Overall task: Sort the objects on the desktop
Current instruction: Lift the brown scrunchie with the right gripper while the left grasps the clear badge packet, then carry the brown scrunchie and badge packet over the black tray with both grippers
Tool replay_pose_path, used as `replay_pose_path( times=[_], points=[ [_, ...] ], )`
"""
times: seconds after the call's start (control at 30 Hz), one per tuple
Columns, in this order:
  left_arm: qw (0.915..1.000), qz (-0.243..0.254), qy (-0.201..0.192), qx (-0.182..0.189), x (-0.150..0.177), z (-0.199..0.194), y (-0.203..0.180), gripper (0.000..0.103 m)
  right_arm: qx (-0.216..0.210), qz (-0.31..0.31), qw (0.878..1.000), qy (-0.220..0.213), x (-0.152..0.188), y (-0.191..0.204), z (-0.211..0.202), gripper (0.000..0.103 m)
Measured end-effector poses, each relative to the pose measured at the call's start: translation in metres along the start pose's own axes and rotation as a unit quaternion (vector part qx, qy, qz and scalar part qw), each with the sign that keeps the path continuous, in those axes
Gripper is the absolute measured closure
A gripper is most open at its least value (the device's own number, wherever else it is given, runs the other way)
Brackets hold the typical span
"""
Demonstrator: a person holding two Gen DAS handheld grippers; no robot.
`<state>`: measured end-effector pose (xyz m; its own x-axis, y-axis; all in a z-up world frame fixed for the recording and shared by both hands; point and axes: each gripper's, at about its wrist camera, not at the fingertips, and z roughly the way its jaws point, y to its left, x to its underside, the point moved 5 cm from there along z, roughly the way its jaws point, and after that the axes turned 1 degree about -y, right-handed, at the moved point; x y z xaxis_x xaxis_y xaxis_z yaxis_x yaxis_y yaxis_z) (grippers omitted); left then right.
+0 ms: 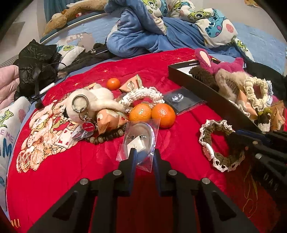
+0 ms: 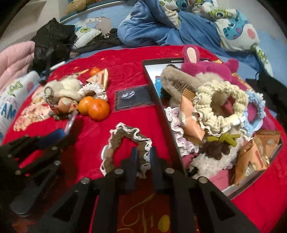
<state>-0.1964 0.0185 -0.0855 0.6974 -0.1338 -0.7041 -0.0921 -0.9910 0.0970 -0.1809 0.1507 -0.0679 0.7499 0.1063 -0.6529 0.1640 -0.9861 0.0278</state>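
Badge (image 1: 138,141) in its clear sleeve, near the oranges (image 1: 152,113) — pinched by the left gripper (image 1: 143,157); right gripper (image 2: 144,156) clamps the brown scrunchie (image 2: 125,141). Next, likely: lift both right into the box (image 2: 172,141).

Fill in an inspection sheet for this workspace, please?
Surface: red blanket on a bed.
Job's things: box full of scrunchies, plush and snack packs; loose oranges, keychain plush, beads, badge card.
Clutter: black jacket, blue bedding.
Tongs: left tongs shut on bagged badge; right tongs shut on brown scrunchie.
Cables: thin black cord by the jacket.
Surroundings: plush toy on bed rail.
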Motion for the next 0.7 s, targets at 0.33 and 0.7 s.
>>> replay_pose_path(
  times=[0.33, 0.7],
  points=[
    [0.9998, -0.009, -0.018, -0.006, -0.002, -0.017, 0.007, 0.093, -0.077, 0.052, 0.995, -0.024, -0.006, -0.008, -0.02, 0.099],
    [0.999, -0.033, -0.03, 0.002, -0.003, -0.042, 0.026, 0.098, -0.129, 0.08, 0.987, -0.054, -0.014, -0.006, -0.049, 0.099]
  ],
)
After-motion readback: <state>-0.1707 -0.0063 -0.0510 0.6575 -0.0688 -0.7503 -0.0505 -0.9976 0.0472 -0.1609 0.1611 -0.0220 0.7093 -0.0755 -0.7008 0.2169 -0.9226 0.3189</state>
